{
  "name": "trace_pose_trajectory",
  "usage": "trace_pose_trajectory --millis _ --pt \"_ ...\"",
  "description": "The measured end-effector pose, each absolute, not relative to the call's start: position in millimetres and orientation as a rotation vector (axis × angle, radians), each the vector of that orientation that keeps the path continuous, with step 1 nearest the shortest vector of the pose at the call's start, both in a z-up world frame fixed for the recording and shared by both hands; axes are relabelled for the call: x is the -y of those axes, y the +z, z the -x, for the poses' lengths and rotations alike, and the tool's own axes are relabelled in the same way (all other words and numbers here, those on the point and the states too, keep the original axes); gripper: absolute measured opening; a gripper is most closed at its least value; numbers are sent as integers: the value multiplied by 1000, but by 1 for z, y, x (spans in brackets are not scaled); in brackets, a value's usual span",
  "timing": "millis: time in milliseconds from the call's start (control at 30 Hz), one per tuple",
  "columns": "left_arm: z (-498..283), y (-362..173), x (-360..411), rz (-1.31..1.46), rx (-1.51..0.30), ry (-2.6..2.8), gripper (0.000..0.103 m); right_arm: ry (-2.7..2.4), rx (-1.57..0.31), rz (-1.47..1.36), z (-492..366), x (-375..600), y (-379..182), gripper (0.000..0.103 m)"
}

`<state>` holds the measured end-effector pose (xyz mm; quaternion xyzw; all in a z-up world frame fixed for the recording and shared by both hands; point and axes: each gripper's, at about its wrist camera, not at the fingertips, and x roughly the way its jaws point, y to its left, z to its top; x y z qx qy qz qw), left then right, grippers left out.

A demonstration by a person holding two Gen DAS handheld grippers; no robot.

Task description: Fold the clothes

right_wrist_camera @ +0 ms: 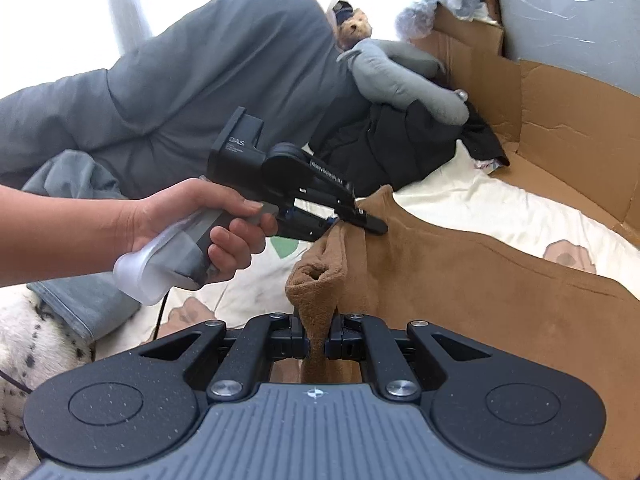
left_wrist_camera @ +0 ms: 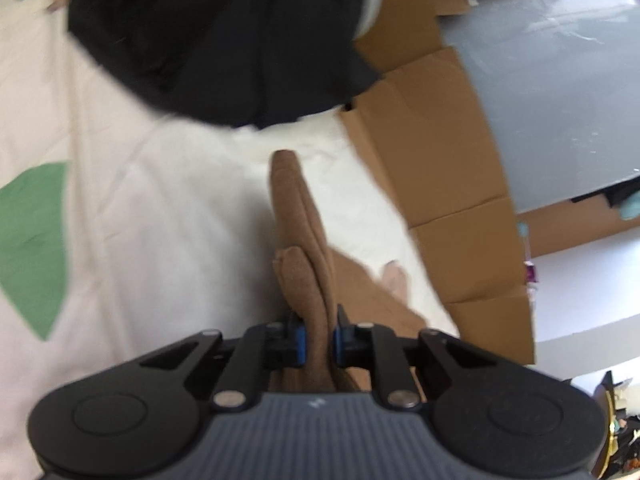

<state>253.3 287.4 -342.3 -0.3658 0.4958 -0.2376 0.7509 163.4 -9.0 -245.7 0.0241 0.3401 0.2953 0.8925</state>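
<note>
1. My left tongs (left_wrist_camera: 319, 340) are clamped on a bunched fold of the soft brown fleece garment (left_wrist_camera: 298, 240); the blue pads press the cloth from both sides, and the fold runs forward away from the jaws.
2. My right tongs (right_wrist_camera: 318, 344) are closed tight on another gathered edge of the same brown garment (right_wrist_camera: 460, 280), the cloth pinched into a narrow neck between the jaws.
3. From the right wrist camera I see my left hand (right_wrist_camera: 192, 232) around the grey handle of the other tool, whose black fingers nip the garment's edge further along.
4. The rest of the brown garment lies spread over the cream bedsheet with green and brown patches (right_wrist_camera: 460, 200), reaching off to the right.
5. A crumpled black garment (left_wrist_camera: 224, 40) sits further up the sheet, apart from the brown one.
6. Flattened brown cardboard panels (left_wrist_camera: 440, 160) stand along the bed's edge.
7. A grey padded pillow (right_wrist_camera: 200, 60) lies behind, with a small brown teddy bear (right_wrist_camera: 356, 26) and a grey stuffed toy (right_wrist_camera: 400, 76) near it.
</note>
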Motion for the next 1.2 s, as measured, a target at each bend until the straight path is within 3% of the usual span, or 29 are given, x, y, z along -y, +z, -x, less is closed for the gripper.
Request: trace_pose_trajectory --millis 600,1200 --pt "-252 -280 -177 712 -1019 -641 13 456 -686 -210 -144 102 -225 5" --pt "-244 -258 -21 458 -1103 -721 13 187 -622 -460 -91 205 -243 5"
